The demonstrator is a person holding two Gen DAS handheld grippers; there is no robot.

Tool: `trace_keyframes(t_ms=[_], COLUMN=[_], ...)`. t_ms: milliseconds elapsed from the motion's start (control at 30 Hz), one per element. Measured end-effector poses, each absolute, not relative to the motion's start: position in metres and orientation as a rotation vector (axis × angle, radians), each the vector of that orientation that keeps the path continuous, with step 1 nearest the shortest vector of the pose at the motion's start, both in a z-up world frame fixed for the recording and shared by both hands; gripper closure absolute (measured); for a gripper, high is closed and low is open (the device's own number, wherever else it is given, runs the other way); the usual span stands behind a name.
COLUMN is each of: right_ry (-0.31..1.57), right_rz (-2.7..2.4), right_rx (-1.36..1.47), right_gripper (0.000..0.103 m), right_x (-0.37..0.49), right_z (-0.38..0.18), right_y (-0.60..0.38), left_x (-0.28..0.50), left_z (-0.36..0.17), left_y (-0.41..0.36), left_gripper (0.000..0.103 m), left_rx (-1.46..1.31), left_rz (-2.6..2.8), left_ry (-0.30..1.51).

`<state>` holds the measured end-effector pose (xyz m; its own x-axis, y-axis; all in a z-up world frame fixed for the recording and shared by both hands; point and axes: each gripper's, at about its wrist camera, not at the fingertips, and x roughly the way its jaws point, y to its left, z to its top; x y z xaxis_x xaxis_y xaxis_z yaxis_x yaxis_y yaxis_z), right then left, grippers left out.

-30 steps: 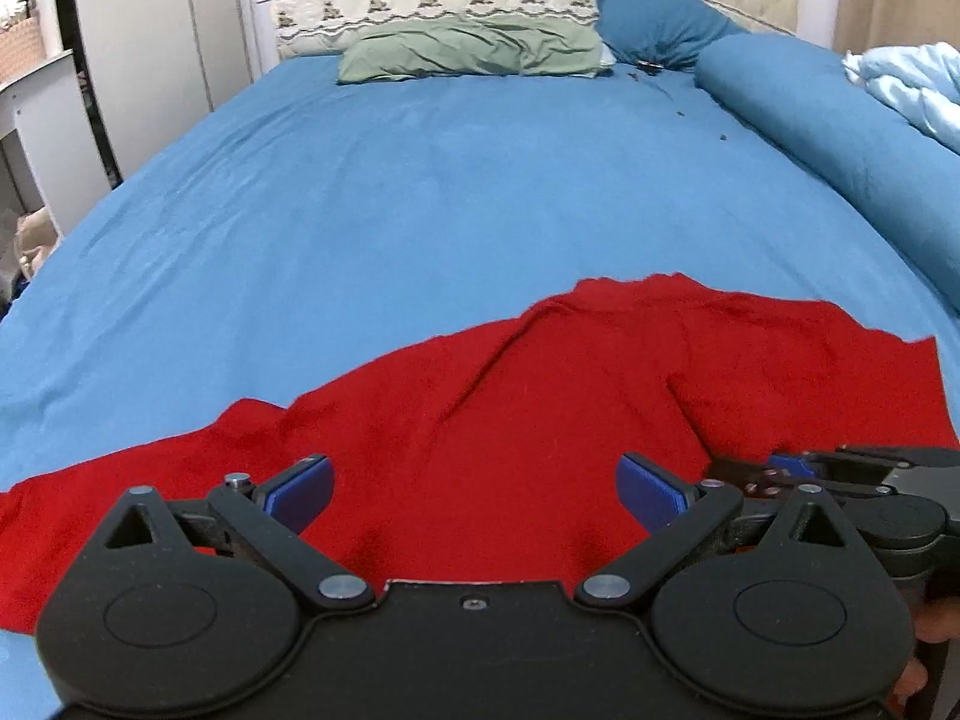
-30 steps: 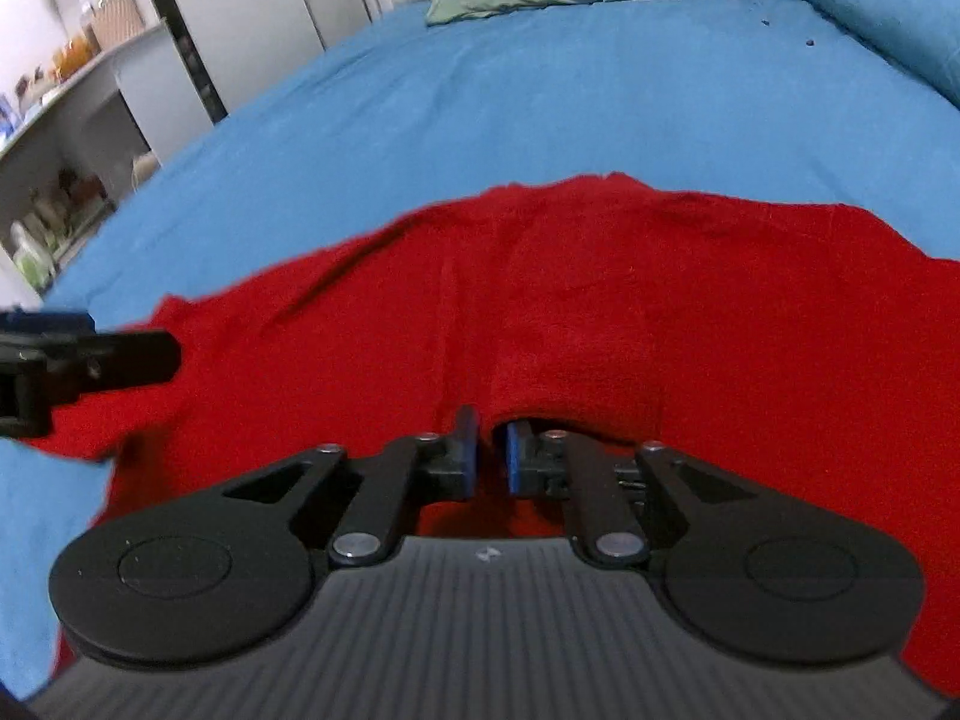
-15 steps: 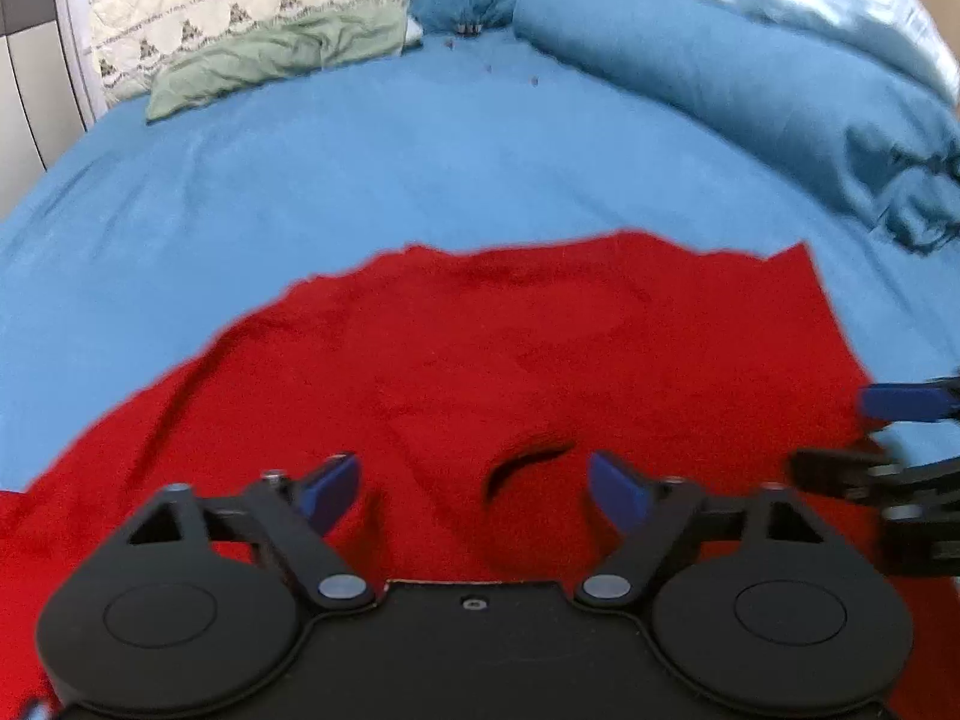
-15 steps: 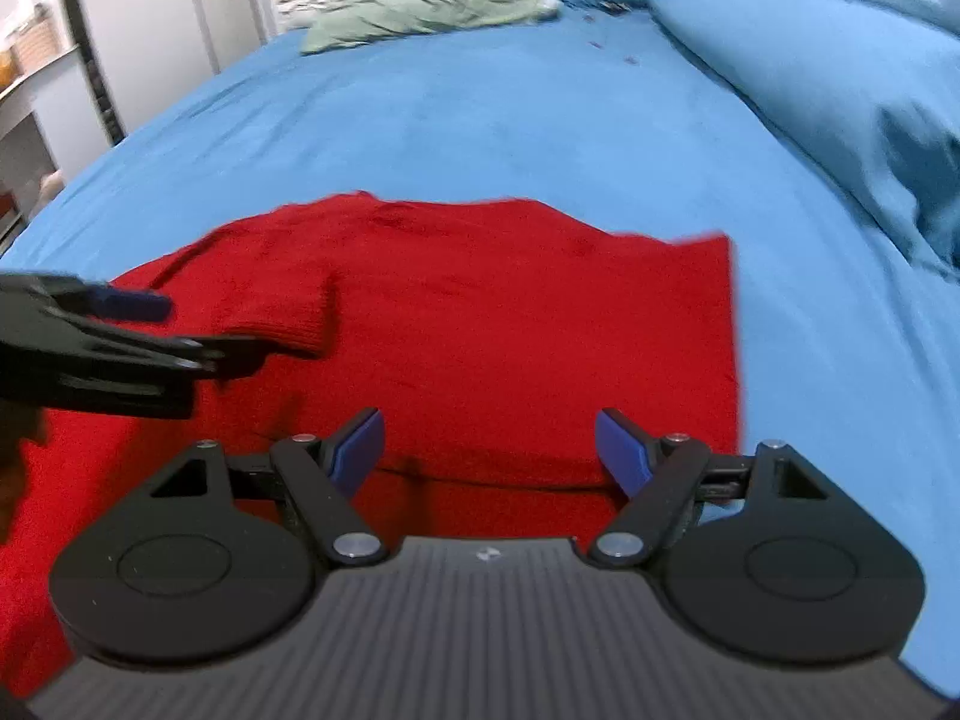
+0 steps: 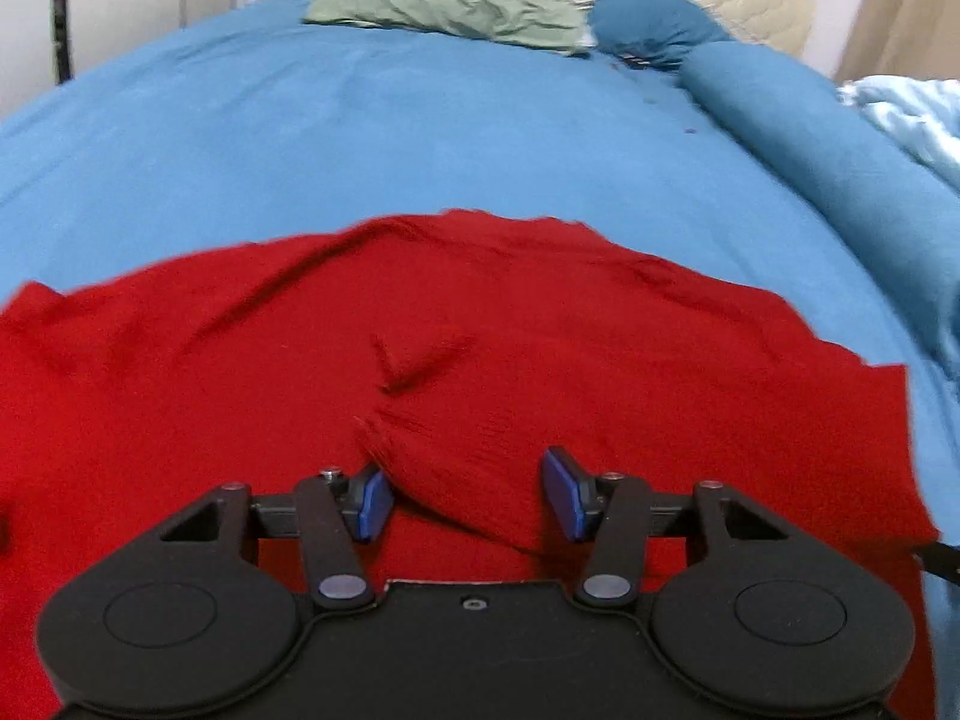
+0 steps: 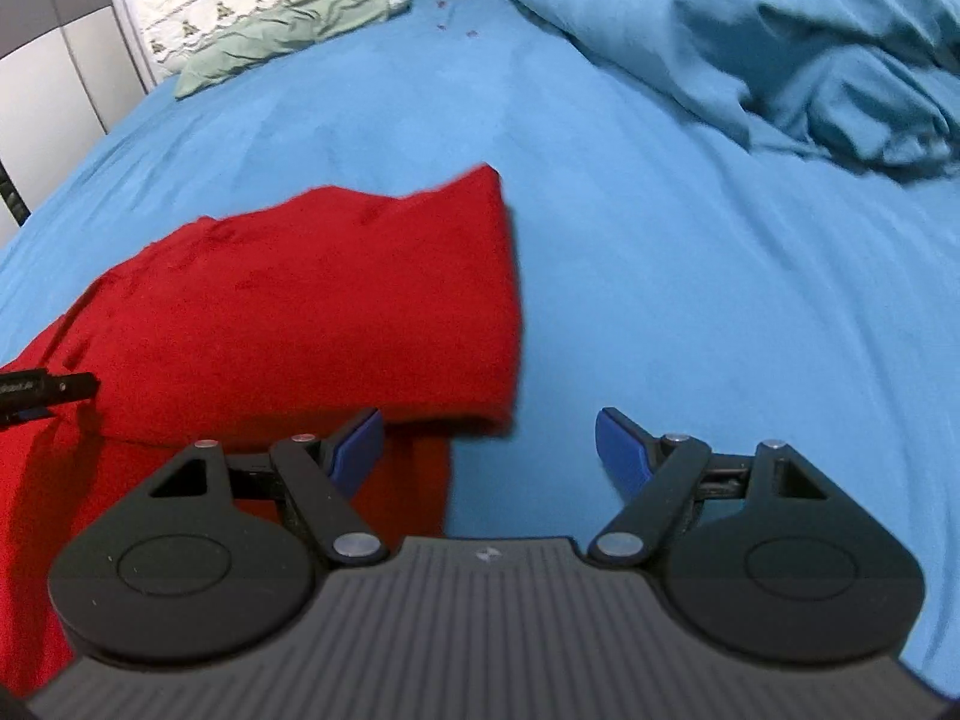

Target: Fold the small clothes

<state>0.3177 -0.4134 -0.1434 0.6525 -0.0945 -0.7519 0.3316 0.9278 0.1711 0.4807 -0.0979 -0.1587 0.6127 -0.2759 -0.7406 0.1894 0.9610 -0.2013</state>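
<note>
Blue bedsheet (image 5: 420, 138) carries the red sweater (image 5: 240, 372); left gripper (image 5: 468, 495), half-open and closing, should pinch the raised ribbed fold fully; right gripper (image 6: 489, 447) gapes empty

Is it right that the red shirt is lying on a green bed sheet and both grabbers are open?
Not quite. The bed sheet is blue, not green; only the pillow at the head of the bed is green, as the right wrist view shows. The red shirt does lie on it, and the left gripper and right gripper are both open.
</note>
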Motion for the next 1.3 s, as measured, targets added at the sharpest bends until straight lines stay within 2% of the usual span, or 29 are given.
trace_keyframes(t_ms=[67, 100, 133, 167, 200, 367, 500, 733, 833, 933, 967, 1133, 1200, 1267, 1300], right_ry=[0.841, 0.85, 0.857, 0.864, 0.869, 0.893, 0.896, 0.889, 0.908, 0.929, 0.938, 0.906, 0.871, 0.85, 0.853], right_rz=[-0.245, -0.241, -0.236, -0.228, -0.223, -0.213, -0.216, -0.229, -0.242, -0.236, -0.228, -0.066, 0.046, 0.114, 0.127], right_rx=[0.31, 0.307, 0.303, 0.296, 0.287, 0.181, 0.083, 0.025, 0.008, 0.0, -0.004, -0.029, 0.03, 0.069, 0.081], right_gripper=[0.007, 0.006, 0.006, 0.006, 0.005, 0.004, 0.004, 0.002, 0.0, 0.0, 0.0, 0.0, 0.0, 0.0, 0.0], right_x=[0.316, 0.313, 0.314, 0.314, 0.318, 0.34, 0.353, 0.378, 0.381, 0.378, 0.376, 0.369, 0.376, 0.393, 0.403], right_z=[-0.147, -0.149, -0.15, -0.151, -0.151, -0.154, -0.159, -0.162, -0.163, -0.16, -0.159, -0.128, -0.112, -0.105, -0.107], right_y=[-0.416, -0.416, -0.415, -0.414, -0.41, -0.386, -0.367, -0.355, -0.359, -0.369, -0.372, -0.368, -0.361, -0.347, -0.341], left_x=[0.484, 0.486, 0.489, 0.491, 0.498, 0.499, 0.483, 0.486, 0.485, 0.48, 0.478, 0.453, 0.445, 0.446, 0.45], left_z=[-0.159, -0.159, -0.158, -0.157, -0.155, -0.114, -0.088, -0.124, -0.133, -0.138, -0.139, -0.12, -0.102, -0.092, -0.092], left_y=[-0.102, -0.104, -0.104, -0.105, -0.107, -0.101, -0.067, -0.033, -0.026, -0.017, -0.012, 0.004, 0.002, -0.006, -0.012], left_gripper=[0.047, 0.055, 0.065, 0.091, 0.095, 0.095, 0.095, 0.095, 0.093, 0.085, 0.075, 0.062, 0.044, 0.035, 0.035], left_rx=[-0.126, -0.135, -0.145, -0.153, -0.154, -0.12, -0.073, -0.105, -0.134, -0.124, -0.112, -0.052, -0.066, -0.043, -0.028], left_rz=[-0.288, -0.283, -0.277, -0.263, -0.252, -0.187, -0.061, -0.008, 0.011, 0.066, 0.091, 0.192, 0.131, 0.068, 0.04], left_ry=[0.872, 0.873, 0.872, 0.871, 0.871, 0.723, 0.604, 0.679, 0.7, 0.756, 0.786, 0.827, 0.797, 0.775, 0.769])
